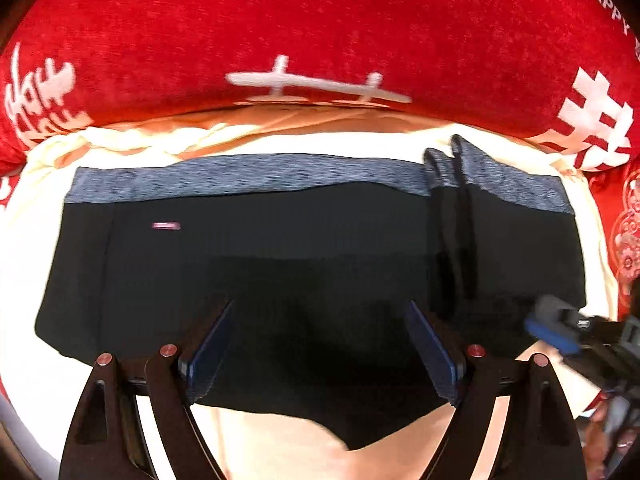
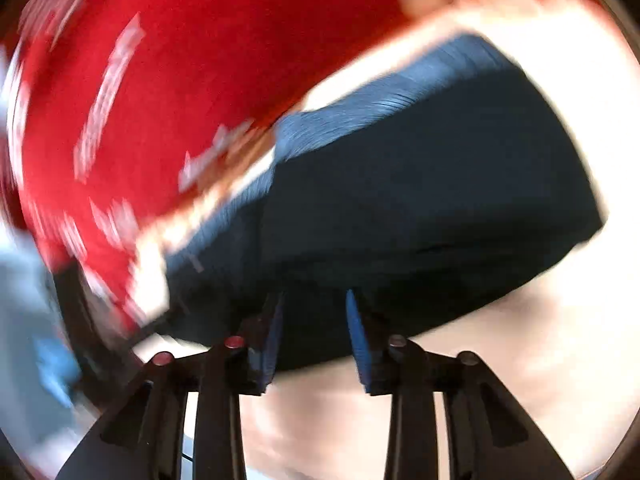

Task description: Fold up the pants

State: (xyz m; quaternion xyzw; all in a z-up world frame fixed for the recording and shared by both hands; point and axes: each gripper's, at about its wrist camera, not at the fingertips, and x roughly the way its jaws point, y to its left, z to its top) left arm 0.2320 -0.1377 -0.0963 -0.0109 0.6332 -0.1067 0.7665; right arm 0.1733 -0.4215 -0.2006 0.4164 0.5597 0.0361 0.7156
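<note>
Black pants [image 1: 280,248] with a grey-blue waistband [image 1: 248,178] lie folded flat on a cream sheet [image 1: 36,184], waistband at the far side. My left gripper [image 1: 320,312] is open just above the near middle of the pants, holding nothing. My right gripper [image 1: 560,328] shows at the right edge of the left wrist view, at the pants' near right corner. In the blurred right wrist view the right gripper [image 2: 314,300] is open with its fingers apart at the near edge of the pants [image 2: 420,200].
A red blanket with white characters [image 1: 320,40] is bunched behind the sheet and wraps round left and right. It also shows in the right wrist view [image 2: 180,80]. Bare cream sheet [image 2: 540,340] lies in front of the pants.
</note>
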